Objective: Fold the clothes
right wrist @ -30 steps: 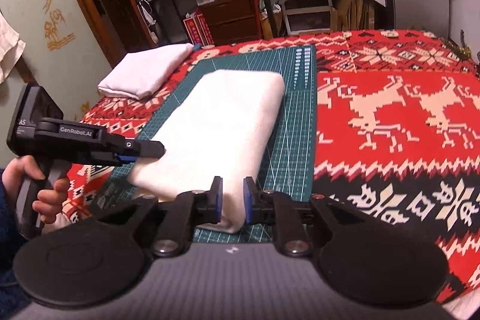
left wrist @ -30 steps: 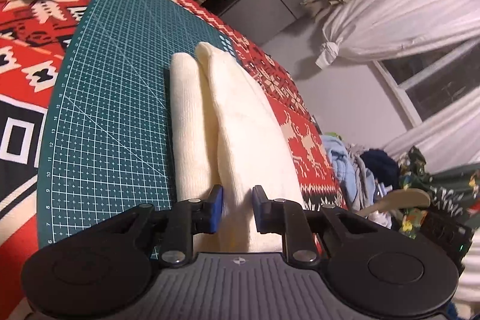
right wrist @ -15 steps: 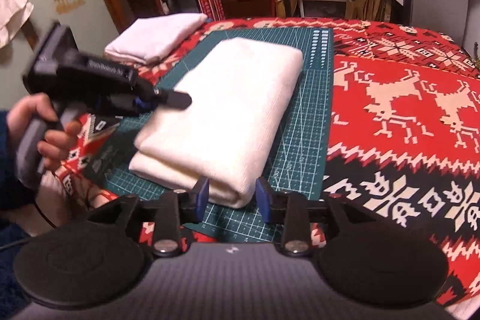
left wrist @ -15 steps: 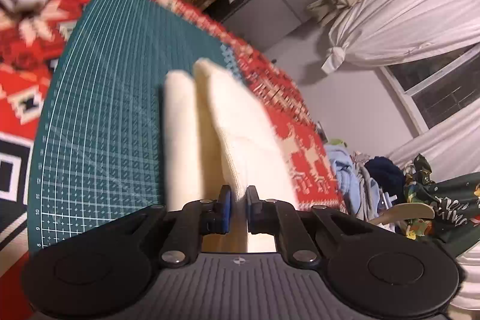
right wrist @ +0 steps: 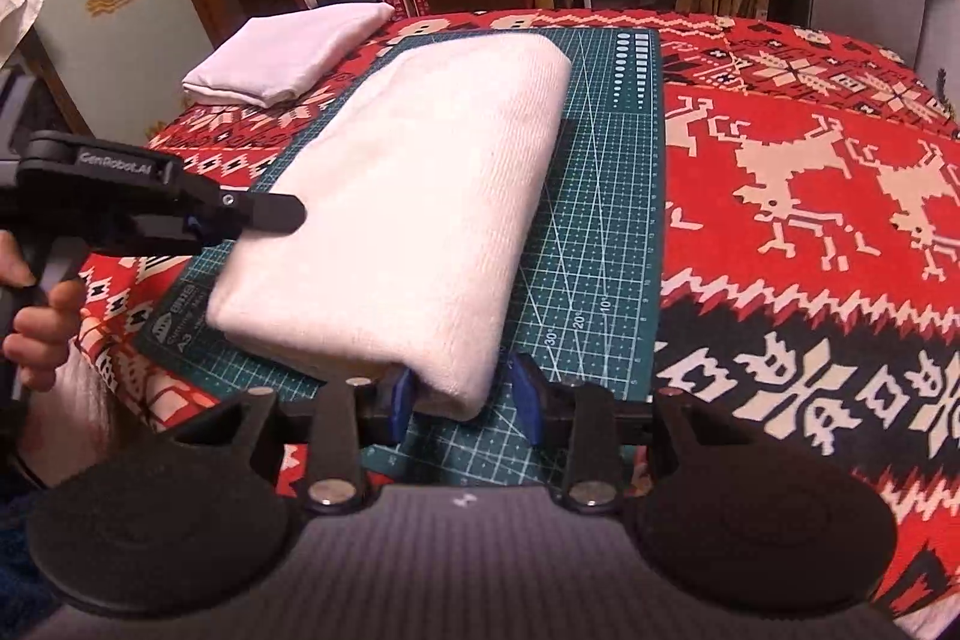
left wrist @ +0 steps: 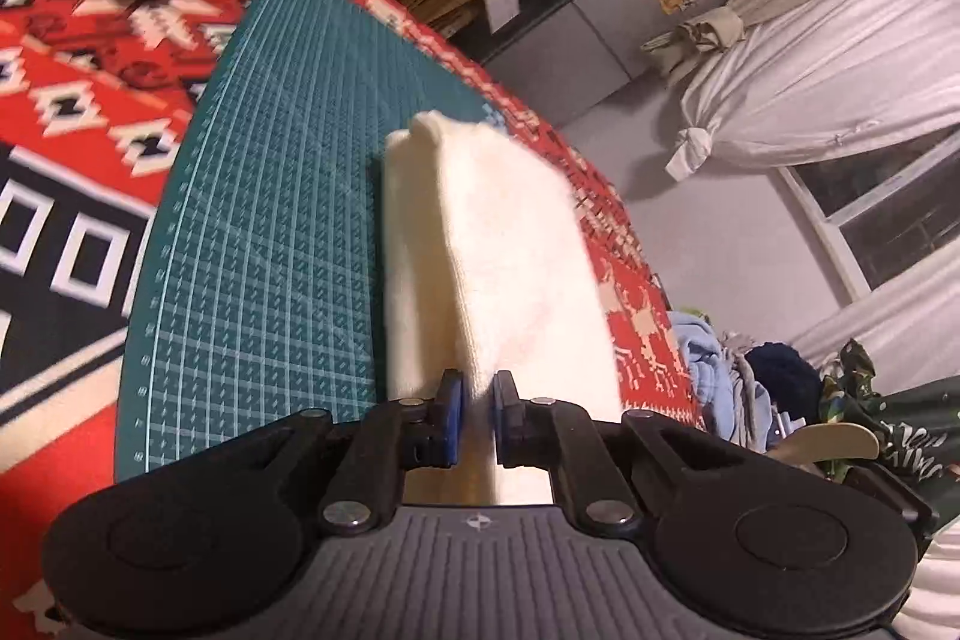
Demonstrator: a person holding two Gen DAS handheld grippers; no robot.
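Folded cream garment (right wrist: 408,214) on mat (right wrist: 600,244) — only right view shows white stack (right wrist: 288,58).

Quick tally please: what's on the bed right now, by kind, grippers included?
Folded garments: 2, the cream garment and the white garment
Cutting mats: 1, the green mat
Grippers: 2, the left gripper and the right gripper
Total: 5

Soft cloth lying over a matt gridded mat

The cream folded garment (right wrist: 408,214) is showing a fine ribbed knit; the green cutting mat (right wrist: 600,244) is looking matt and smooth; the red patterned blanket (right wrist: 810,196) is appearing fuzzy; the white folded cloth (right wrist: 288,58) is looking smooth.
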